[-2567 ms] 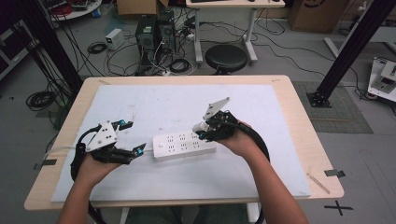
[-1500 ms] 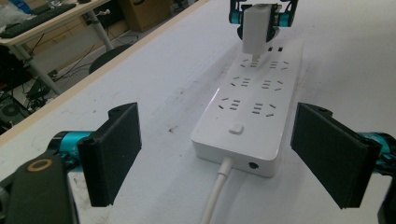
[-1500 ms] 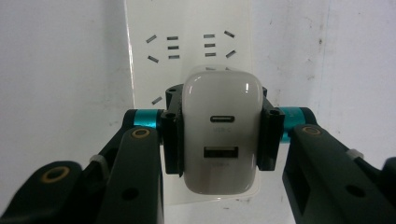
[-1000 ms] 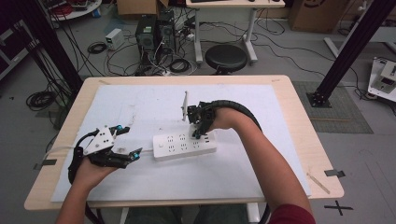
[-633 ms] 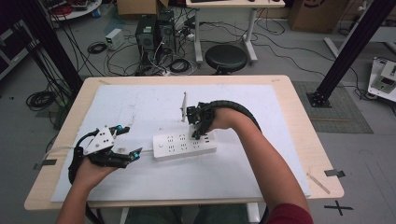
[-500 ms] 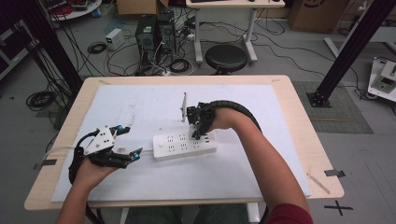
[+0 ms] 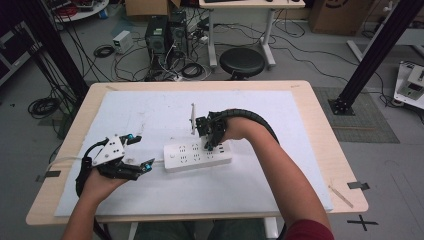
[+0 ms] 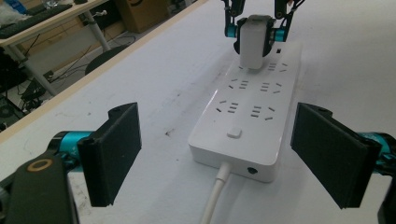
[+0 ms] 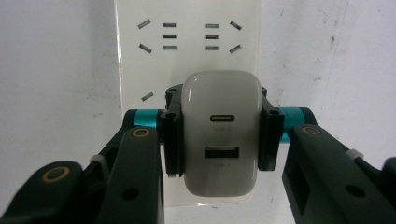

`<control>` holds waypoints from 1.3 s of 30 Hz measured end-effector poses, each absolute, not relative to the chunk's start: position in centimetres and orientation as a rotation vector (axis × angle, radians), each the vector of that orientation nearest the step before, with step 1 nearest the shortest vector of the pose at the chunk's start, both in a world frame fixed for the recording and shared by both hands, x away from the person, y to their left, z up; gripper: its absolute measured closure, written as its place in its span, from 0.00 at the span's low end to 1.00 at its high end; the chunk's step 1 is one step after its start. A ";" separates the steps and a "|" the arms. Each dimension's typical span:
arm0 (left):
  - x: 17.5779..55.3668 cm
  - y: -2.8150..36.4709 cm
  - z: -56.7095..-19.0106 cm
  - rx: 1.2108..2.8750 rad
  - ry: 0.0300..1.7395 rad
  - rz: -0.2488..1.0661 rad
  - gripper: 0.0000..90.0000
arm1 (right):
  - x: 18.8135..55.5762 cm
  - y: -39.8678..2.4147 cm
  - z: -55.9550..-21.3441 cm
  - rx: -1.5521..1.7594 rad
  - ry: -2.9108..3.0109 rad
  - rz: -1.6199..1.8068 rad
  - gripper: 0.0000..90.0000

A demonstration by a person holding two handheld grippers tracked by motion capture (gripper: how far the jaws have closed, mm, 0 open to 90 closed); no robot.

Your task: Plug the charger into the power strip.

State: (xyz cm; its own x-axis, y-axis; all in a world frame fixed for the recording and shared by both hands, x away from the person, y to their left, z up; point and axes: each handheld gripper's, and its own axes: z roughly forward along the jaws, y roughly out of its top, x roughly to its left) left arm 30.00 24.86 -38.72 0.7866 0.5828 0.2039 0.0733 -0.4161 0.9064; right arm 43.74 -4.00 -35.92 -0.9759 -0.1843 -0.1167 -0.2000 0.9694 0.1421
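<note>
Left gripper point(image 7: 142, 165) fingers spread wide, empty, at the power strip's point(image 7: 197, 156) near-left end. Right gripper point(image 9: 219, 133) fingers clamp the white charger point(image 9: 221, 135); its prongs hidden against the strip. White mat point(image 7: 280, 115) covers the desk point(image 7: 320, 120); stool point(image 7: 242, 62) and cables beyond.

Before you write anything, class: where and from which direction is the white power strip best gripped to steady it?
Grip the power strip across its two long sides at the cable end, coming in level from that end. The left gripper already straddles it there, open, clear of the charger held by the right gripper.
</note>
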 end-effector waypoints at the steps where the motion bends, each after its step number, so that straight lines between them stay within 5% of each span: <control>1: 30.0 24.9 -38.7 1.939 0.494 0.617 0.18 | 43.7 -4.0 -36.0 -0.304 3.013 0.217 0.70; 26: 30.5 24.0 -38.6 1.950 0.489 0.611 0.18 | 44.5 -3.9 -37.0 -0.246 3.058 0.263 0.70; 30: 30.5 24.3 -38.5 1.950 0.493 0.614 0.18 | 44.3 -4.3 -36.3 -0.145 3.059 0.322 0.58; 32: 30.6 24.4 -38.4 1.944 0.490 0.612 0.18 | 44.2 -4.9 -35.6 -0.077 3.028 0.405 0.44; 39: 30.5 24.5 -38.1 1.937 0.481 0.615 0.18 | 42.6 -7.9 -34.1 0.102 2.959 0.685 0.30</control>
